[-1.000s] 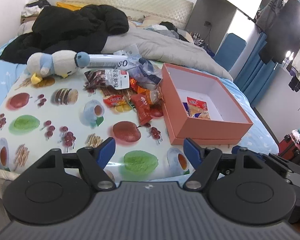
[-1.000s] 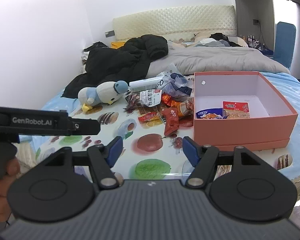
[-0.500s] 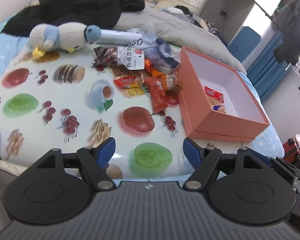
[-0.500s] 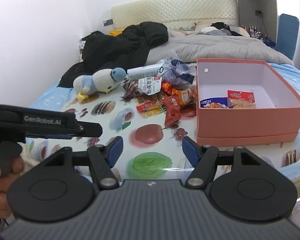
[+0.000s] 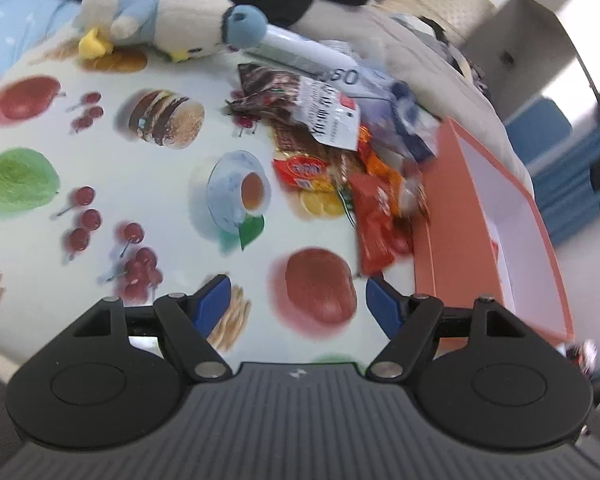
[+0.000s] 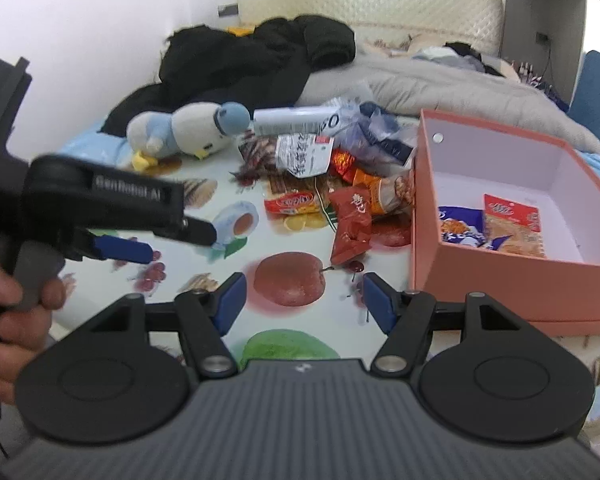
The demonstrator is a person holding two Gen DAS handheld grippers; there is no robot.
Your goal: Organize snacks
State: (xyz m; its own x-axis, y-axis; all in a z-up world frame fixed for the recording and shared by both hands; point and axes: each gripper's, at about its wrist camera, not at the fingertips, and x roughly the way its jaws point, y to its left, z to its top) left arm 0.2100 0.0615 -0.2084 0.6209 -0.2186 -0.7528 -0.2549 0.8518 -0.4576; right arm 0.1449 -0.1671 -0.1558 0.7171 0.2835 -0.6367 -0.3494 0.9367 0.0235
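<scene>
A pile of snack packets [image 6: 332, 176] lies on the fruit-print cloth [image 6: 204, 200], left of an open orange box [image 6: 500, 280]. A red packet [image 6: 350, 226] lies at the pile's near edge; it also shows in the left wrist view [image 5: 374, 226]. The box holds a blue packet [image 6: 460, 230] and an orange-red packet [image 6: 512, 224]. My left gripper [image 5: 298, 304] is open and empty, low over the cloth just short of the red packet. My right gripper [image 6: 300, 300] is open and empty, further back. The left gripper's body [image 6: 100, 204] shows in the right wrist view.
A plush penguin [image 6: 188, 128] lies at the pile's far left, beside a white tube [image 6: 296, 118]. Black clothes [image 6: 252, 60] and a grey quilt [image 6: 440, 88] lie behind. The orange box [image 5: 484, 240] is at the right in the left wrist view.
My left gripper has moved forward and down toward the snack pile, so the pile looks much larger. My right gripper has moved slightly forward. Both stay open.
</scene>
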